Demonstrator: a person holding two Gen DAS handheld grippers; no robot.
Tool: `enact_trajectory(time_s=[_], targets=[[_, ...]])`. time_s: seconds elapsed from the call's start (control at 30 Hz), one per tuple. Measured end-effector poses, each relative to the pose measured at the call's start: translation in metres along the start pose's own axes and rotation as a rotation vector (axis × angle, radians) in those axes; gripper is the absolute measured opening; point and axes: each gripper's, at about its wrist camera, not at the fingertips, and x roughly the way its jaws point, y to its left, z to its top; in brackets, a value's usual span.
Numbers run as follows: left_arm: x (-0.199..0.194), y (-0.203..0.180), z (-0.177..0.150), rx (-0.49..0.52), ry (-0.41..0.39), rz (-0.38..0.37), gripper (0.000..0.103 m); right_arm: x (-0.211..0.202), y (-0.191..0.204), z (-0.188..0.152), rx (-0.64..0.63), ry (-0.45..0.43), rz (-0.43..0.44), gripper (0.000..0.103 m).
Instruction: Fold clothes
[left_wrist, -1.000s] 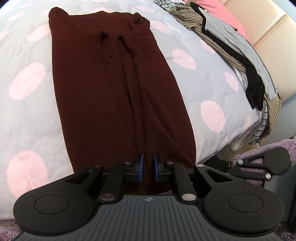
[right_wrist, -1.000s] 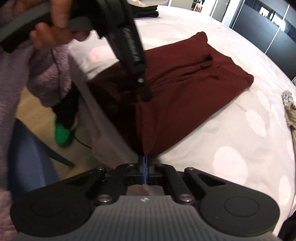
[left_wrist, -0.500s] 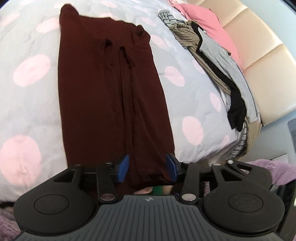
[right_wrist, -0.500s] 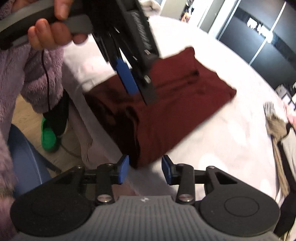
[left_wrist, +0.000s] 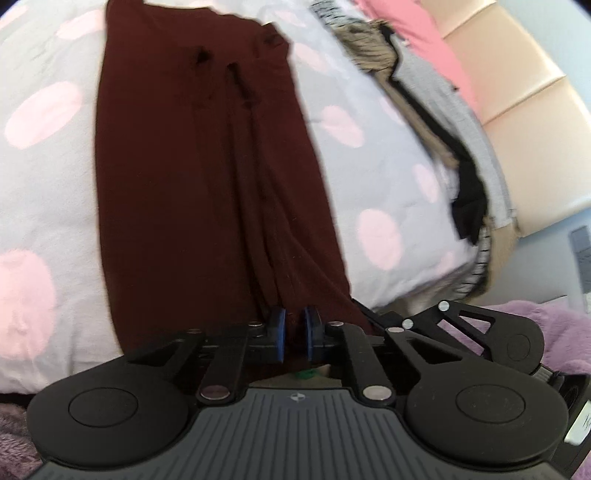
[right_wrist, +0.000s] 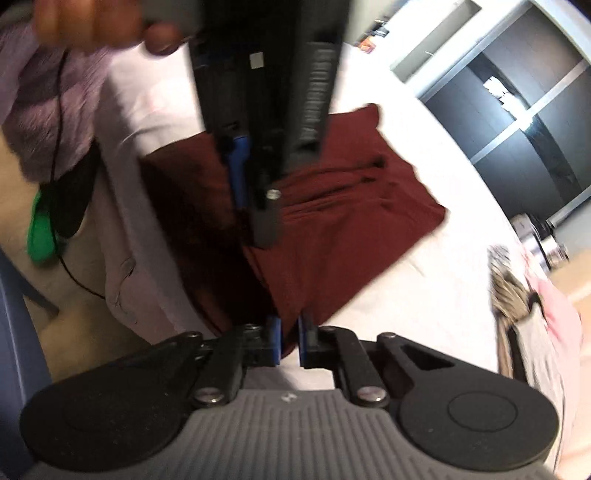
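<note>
Both the left tongs (left_wrist: 294, 334) and right tongs (right_wrist: 289, 341) pinch the near hem of the garment (left_wrist: 207, 177), soft, light, limp cloth best held at its corners.

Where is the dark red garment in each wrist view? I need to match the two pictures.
Left wrist view: the dark red garment runs from top centre down to the left hand-held gripper, its near hem between the blue pads.
Right wrist view: it lies across the centre, its near corner between the pads of the right hand-held gripper.
Shared landmark: the heap of striped and grey clothes, at the right in both.
</note>
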Motion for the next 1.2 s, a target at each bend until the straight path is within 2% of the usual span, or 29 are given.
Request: enact_trajectory(time_s=[0.1,0.3,0.47,0.53,0.6,0.63,0.8,0.9,1.13,1.2], targets=[[0.005,-0.006,-0.001,0.015,0.018,-0.034,0.008,-0.012,-0.011,-0.004,0.049,0.026,-0.031,0.01],[0.023,-0.004,-0.007,0.031,0.093,0.07,0.006,-0.004,-0.008,-0.005,0.024,0.047,0.035,0.01],[0.03,-0.004,-0.013,0.052,0.126,0.098,0.005,0.002,-0.007,-0.005,0.01,0.056,0.059,0.01],[0.028,-0.002,-0.013,0.044,0.116,0.092,0.005,0.004,-0.01,-0.006,0.015,0.064,0.073,0.013],[0.025,-0.001,-0.013,0.037,0.106,0.085,0.005,0.0,-0.016,-0.008,0.029,0.071,0.083,0.032],[0.02,-0.001,-0.013,0.035,0.1,0.079,0.005,-0.002,-0.02,-0.007,0.039,0.068,0.084,0.034],[-0.007,-0.002,-0.015,0.026,0.076,0.057,0.02,-0.017,-0.038,-0.001,0.151,0.054,0.132,0.034],[-0.025,-0.002,-0.015,0.031,0.034,0.054,0.024,-0.025,-0.052,0.007,0.201,0.032,0.153,0.033],[-0.047,0.014,-0.011,0.01,-0.127,0.19,0.024,-0.021,-0.088,0.028,0.356,0.016,0.118,0.032],[-0.046,0.02,-0.008,-0.003,-0.155,0.242,0.024,-0.008,-0.097,0.038,0.384,0.01,0.119,0.025]])
